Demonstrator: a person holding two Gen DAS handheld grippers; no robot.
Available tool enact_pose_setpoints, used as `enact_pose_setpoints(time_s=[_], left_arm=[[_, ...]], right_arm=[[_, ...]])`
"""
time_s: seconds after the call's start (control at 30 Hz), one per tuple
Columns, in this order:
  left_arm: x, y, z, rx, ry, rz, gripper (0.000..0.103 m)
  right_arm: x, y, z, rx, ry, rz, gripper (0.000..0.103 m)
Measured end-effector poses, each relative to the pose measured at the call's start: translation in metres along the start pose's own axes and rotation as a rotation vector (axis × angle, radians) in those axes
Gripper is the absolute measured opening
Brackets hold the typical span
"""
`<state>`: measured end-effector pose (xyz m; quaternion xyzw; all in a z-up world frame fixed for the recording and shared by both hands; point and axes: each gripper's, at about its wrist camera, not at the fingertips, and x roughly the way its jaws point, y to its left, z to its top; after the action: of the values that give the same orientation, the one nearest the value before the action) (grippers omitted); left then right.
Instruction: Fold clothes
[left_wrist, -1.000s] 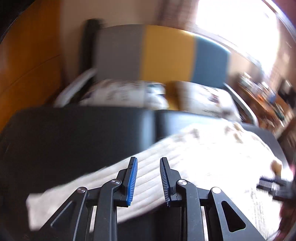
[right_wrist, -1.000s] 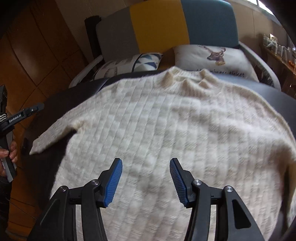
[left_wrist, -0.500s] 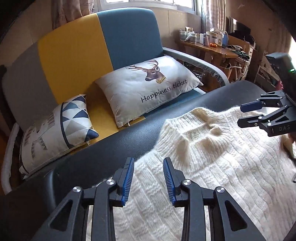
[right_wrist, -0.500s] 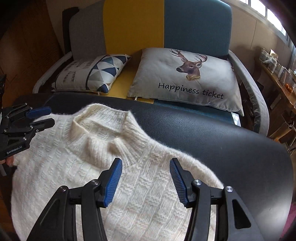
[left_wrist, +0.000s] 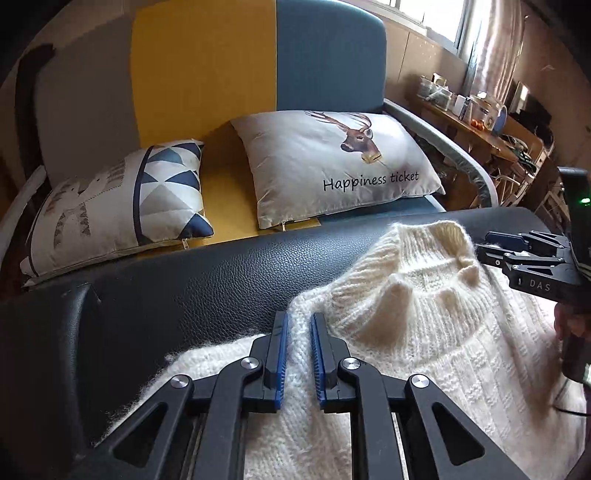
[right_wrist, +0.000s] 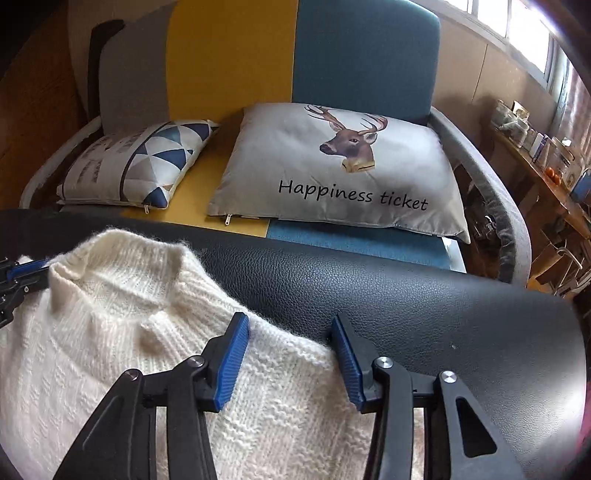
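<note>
One cream knitted sweater (left_wrist: 424, 354) lies flat on the black leather-grain surface (left_wrist: 207, 291). Its ribbed collar (left_wrist: 432, 266) points toward the far edge of the surface and the sofa (right_wrist: 362, 59) beyond; the body runs back toward the cameras, so the long axis lies near-to-far. Both shoulder lines slope away from the collar to either side. The hem and sleeves fall outside both views.

The left claw (left_wrist: 298, 354) sits at the sweater's left shoulder seam beside the collar. Its blue pads stand narrow, with a ridge of knit rising in the slim gap between them; whether the pads actually press the fabric cannot be told.

The right claw (right_wrist: 290, 360) is spread wide over the right shoulder edge. One blue pad rests over the knit, the other at the sweater's border against bare black surface. Nothing is held between them. In the left wrist view the right claw appears at the right margin, beside the collar, with part of a hand (left_wrist: 570, 325) behind it.

Count: one sweater, two claws, two cushions on the sofa seat. One cushion (right_wrist: 343, 166) bears a deer head and the words "Happiness ticket"; the other (right_wrist: 140, 162) has blue and white triangles. They lie side by side, well apart from the sweater.
</note>
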<state>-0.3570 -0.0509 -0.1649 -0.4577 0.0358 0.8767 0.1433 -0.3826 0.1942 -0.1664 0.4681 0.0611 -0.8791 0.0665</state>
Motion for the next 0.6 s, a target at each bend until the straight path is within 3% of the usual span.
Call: enact_pose_setpoints(time_s=[0.13,0.2,0.33,0.5,0.6], left_arm=[[-0.003,0.009,0.008,-0.070,0.030,-0.033,0.017],[-0.024,0.015,0.003,-0.093,0.001,-0.043,0.017],[-0.070,0.046,-0.019,-0.159,-0.043,-0.021,0.018],[-0.128,0.105,-0.067,-0.261,-0.067,0.035,0.017],[-0.149,0.120,-0.104,-0.258,-0.044,0.084,0.018]], right_arm=[[-0.004,-0.007,0.004,0.055,0.042,0.038,0.047],[-0.015,-0.009,0.003,0.095,0.042,0.072,0.048],[-0.050,0.017,-0.008,0.020,-0.002,0.141,0.049],[-0.080,0.090,-0.027,-0.129,0.005,0.316,0.049],[-0.091,0.145,-0.043,-0.228,0.029,0.424,0.049]])
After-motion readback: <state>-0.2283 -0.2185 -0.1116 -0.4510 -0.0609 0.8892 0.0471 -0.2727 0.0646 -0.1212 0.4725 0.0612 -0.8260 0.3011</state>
